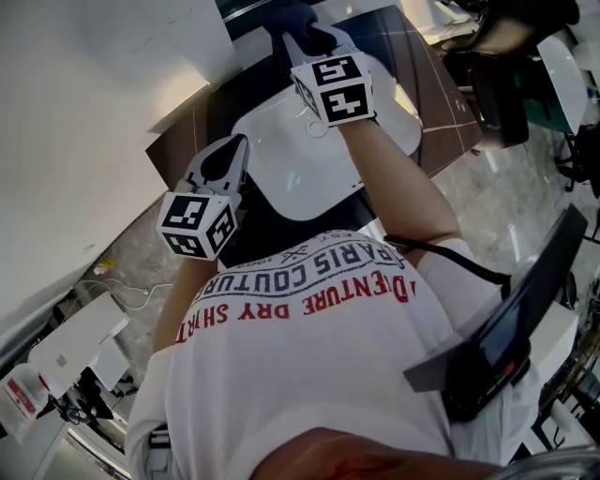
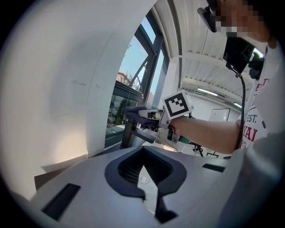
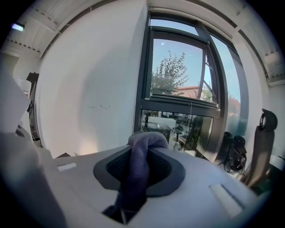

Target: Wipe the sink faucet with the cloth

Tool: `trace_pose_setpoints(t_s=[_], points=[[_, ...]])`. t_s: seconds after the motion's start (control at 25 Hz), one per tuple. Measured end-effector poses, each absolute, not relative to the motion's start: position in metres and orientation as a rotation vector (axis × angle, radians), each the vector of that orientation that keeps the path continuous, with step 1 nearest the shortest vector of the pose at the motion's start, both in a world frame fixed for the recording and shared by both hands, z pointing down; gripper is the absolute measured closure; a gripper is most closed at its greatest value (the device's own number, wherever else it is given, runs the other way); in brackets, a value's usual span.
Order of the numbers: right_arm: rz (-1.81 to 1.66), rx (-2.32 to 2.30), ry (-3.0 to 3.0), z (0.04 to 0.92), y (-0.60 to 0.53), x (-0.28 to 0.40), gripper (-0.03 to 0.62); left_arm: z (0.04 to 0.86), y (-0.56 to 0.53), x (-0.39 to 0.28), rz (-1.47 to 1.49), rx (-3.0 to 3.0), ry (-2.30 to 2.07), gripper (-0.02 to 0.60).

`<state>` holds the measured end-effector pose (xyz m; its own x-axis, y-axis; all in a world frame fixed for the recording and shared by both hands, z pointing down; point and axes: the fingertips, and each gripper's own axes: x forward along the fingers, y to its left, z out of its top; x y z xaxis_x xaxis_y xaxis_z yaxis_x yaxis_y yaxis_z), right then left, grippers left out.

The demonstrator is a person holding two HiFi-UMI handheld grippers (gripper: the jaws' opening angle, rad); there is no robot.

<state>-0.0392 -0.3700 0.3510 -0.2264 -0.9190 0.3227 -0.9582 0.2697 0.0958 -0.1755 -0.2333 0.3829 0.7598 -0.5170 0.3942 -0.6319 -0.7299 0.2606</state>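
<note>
Head view: the right gripper (image 1: 302,37) reaches over the far rim of the sink (image 1: 291,173), a smooth, glossy white basin with rounded corners set in a dark countertop (image 1: 187,131). A dark cloth (image 1: 286,17) is bunched at its tip. The left gripper (image 1: 223,169) hangs over the basin's near-left edge, apart from the cloth.

Left gripper view: the left gripper (image 2: 144,178) has its pale grey plastic fingers (image 2: 89,182) closed together along a narrow seam with nothing between them; dark ribbed pads line the recess. Beyond it stands the faucet (image 2: 128,133), a dark, square-edged post with a flat angular spout. The right gripper (image 2: 153,116) presses the cloth (image 2: 133,110) against the top of the faucet.

Right gripper view: the right gripper (image 3: 136,178) is clamped on the cloth (image 3: 141,156), a soft, fuzzy bluish-purple fabric that runs up between the dark ribbed pads and folds into a rounded lump at the tip. Behind is a dark-framed window (image 3: 182,75).
</note>
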Motion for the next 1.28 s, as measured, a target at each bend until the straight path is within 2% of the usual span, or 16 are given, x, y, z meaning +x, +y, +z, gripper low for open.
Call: trace_pose_setpoints(t_s=[0.4,0.68,0.92,1.16,1.28], points=[[0.205,1.726,-2.238,0.367,-0.302,-0.028,0.525,0.379,-0.205,-0.169,0.424,2.585,-0.844,0.580],[0.098,1.693,-2.387,0.311,-0.244,-0.043,0.525,0.346,-0.177,-0.173,0.355,2.644,-0.812,0.581],[0.223,1.572,-2.452,0.292,-0.149,-0.064,0.525,0.318,-0.137,-0.185,0.265,2.694,-0.829,0.580],[0.265,1.470,-2.542,0.284,-0.062,-0.068,0.525,0.307,-0.061,-0.193,0.272,2.677,-0.976,0.580],[0.202,1.375,-2.601,0.283,-0.010,-0.058,0.525,0.314,-0.005,-0.174,0.291,2.666,-1.075,0.581]])
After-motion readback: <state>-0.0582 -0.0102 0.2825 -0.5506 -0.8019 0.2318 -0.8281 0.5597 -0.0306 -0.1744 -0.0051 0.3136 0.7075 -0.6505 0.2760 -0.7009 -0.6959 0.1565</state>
